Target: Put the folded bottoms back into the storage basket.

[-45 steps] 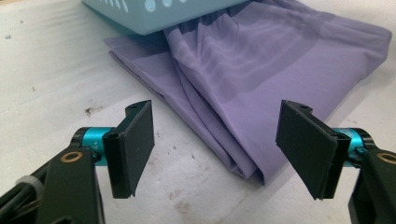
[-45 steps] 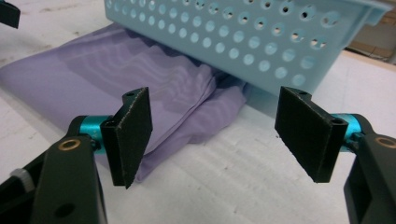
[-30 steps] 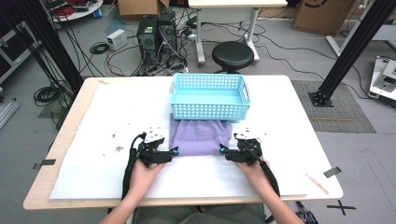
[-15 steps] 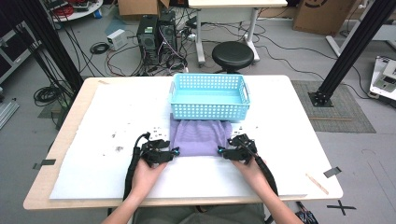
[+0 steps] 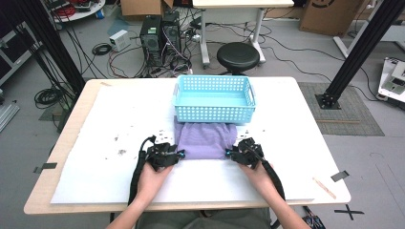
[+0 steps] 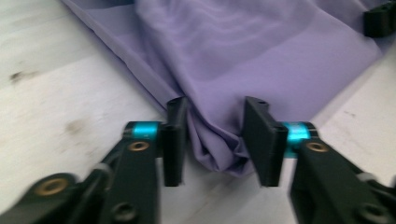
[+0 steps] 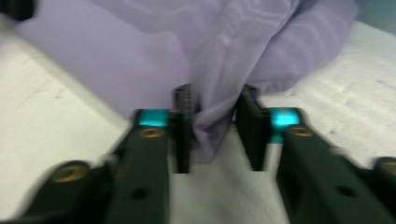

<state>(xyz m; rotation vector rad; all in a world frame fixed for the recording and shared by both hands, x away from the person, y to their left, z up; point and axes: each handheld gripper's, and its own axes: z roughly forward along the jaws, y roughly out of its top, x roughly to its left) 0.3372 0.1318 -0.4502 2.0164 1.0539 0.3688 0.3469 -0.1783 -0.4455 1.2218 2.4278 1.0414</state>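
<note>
High view: a folded purple cloth (image 5: 205,139) lies on the white table cover (image 5: 95,124), just before the blue basket (image 5: 214,98). Left gripper (image 6: 215,140) and right gripper (image 7: 215,133) have just been closing, each bunching a near corner between jaws not yet fully pinched. Risk: so shallow a bite may slip when lifted, undoing the fold.

One camera sits high above the person's side of the table (image 5: 86,143), looking forward and down across it to the floor beyond. Two more ride the grippers, each staring close along its own black jaws. All three share the purple cloth (image 5: 205,139) (image 6: 261,60) (image 7: 140,51) just ahead of those jaws.
</note>
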